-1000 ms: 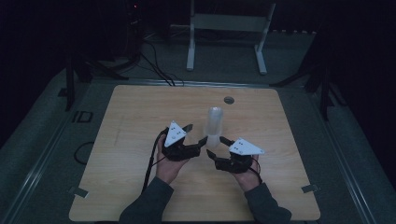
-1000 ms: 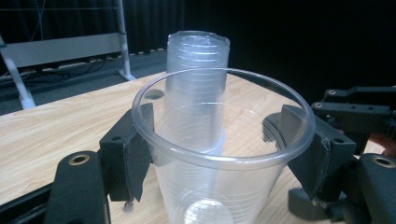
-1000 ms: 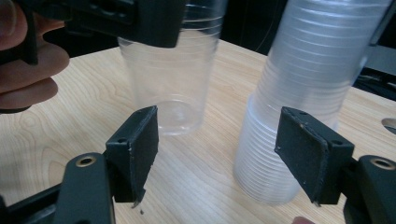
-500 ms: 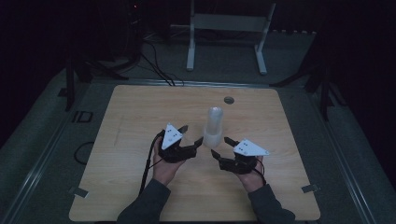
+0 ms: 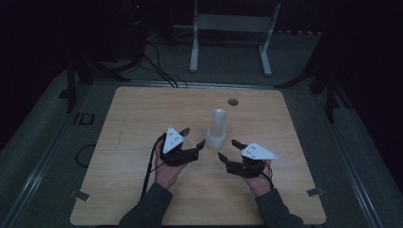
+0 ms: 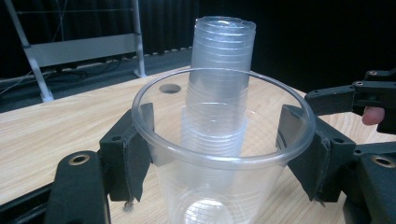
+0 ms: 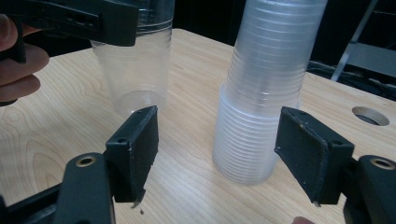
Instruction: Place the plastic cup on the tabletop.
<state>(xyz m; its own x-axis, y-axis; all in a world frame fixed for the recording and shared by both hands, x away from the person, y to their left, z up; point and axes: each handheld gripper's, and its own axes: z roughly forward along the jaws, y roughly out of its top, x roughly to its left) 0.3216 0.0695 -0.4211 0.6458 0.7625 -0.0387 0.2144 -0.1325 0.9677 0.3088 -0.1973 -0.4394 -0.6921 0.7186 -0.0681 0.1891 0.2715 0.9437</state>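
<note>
Between the pads (image 6: 135,154) of the left gripper (image 5: 192,139), a single clear cup (image 6: 219,154) is held upright by its upper wall, rim up, just left of the tall stack of cups (image 5: 217,129) standing mid-table. The right gripper (image 5: 228,149) has its jaws spread wide and empty, pads (image 7: 137,149) on either side of the stack's near base without touching it. Farther back on the wooden table (image 5: 142,114), right of the stack, is a round hole (image 5: 233,101).

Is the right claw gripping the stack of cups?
No: the right claw is open, its jaws standing clear on either side of the stack of cups.
</note>
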